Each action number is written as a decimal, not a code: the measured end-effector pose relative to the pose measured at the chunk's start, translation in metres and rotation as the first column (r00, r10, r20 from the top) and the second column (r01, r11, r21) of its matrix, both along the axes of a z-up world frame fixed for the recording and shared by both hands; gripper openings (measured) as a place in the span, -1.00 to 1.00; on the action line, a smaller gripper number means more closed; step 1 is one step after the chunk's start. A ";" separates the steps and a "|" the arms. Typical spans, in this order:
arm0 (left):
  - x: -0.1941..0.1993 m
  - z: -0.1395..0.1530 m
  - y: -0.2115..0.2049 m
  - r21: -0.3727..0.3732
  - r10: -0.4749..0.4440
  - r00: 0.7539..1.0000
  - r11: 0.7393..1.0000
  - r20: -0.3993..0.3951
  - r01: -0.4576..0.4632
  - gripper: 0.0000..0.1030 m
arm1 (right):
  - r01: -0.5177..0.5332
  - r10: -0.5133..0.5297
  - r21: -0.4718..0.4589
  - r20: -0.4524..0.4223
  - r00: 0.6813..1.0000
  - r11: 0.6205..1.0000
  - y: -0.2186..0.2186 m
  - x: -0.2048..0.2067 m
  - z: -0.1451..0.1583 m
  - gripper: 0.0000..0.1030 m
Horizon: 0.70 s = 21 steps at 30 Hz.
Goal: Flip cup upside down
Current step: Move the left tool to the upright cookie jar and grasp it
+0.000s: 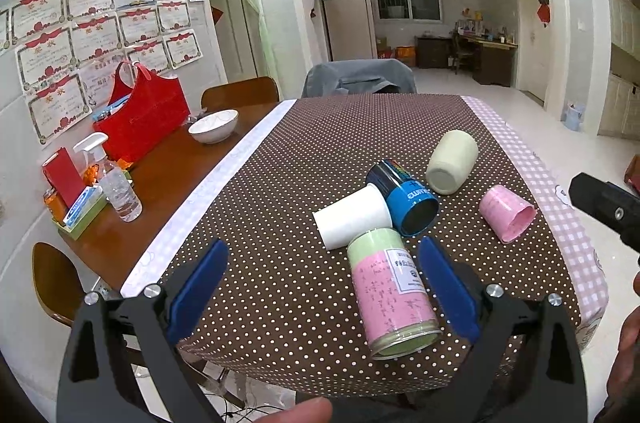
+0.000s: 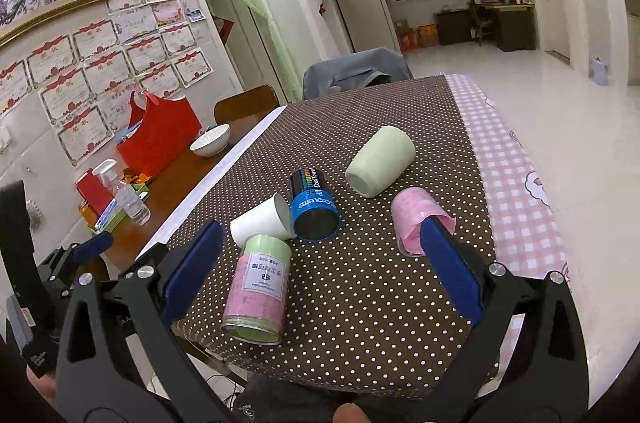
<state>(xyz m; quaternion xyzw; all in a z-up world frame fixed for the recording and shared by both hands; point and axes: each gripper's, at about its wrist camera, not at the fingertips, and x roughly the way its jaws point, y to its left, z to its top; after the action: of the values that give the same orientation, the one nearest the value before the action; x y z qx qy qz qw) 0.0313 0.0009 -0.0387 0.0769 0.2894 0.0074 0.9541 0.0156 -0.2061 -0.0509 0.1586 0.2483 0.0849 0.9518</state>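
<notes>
1. Cups lying on their sides in a cluster on the polka-dot cloth of the bench [image 1: 280, 183]: white paper cup [image 1: 352, 219], blue can-shaped cup [image 1: 404, 199], pale green cup [image 1: 452, 163], pink cup [image 1: 506, 213], and a pink-and-green labelled tin [image 1: 392, 291] nearest the front edge.
2. White cup touching the blue one; pale green and pink cups set apart to the right.
3. Left tool [image 1: 322, 287] spread wide above the bench edge, holding nothing, with the tin lying just inside its right finger.
4. Right tool [image 2: 320, 271] likewise spread and empty, its right finger [image 2: 448, 263] overlapping the pink cup [image 2: 412, 219] in view; contact impossible to tell.
5. Bowl [image 1: 213, 126], red bag [image 1: 148, 111] and spray bottle [image 1: 116, 183] over on the bare wood at left.
</notes>
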 end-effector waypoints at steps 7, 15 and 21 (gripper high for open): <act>0.007 -0.011 -0.002 -0.020 -0.014 0.998 1.000 -0.058 0.013 0.84 | 0.004 -0.004 -0.011 -0.003 1.000 1.000 0.002 0.000 -0.001 0.88; 0.028 -0.032 -0.007 -0.041 -0.022 0.989 0.999 -0.148 0.016 0.84 | 0.008 -0.008 -0.015 -0.023 1.000 1.000 0.000 0.004 -0.010 0.88; 0.047 -0.051 -0.012 -0.049 -0.030 0.975 0.999 -0.218 0.020 0.84 | 0.015 -0.015 -0.012 -0.050 0.999 1.000 -0.003 0.010 -0.020 0.88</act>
<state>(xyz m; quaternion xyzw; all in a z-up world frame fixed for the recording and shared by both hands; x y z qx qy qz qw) 0.0787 -0.0110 -0.0895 0.0588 0.3918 -0.0199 0.9180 0.0257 -0.2089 -0.0710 0.1569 0.2711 0.0723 0.9469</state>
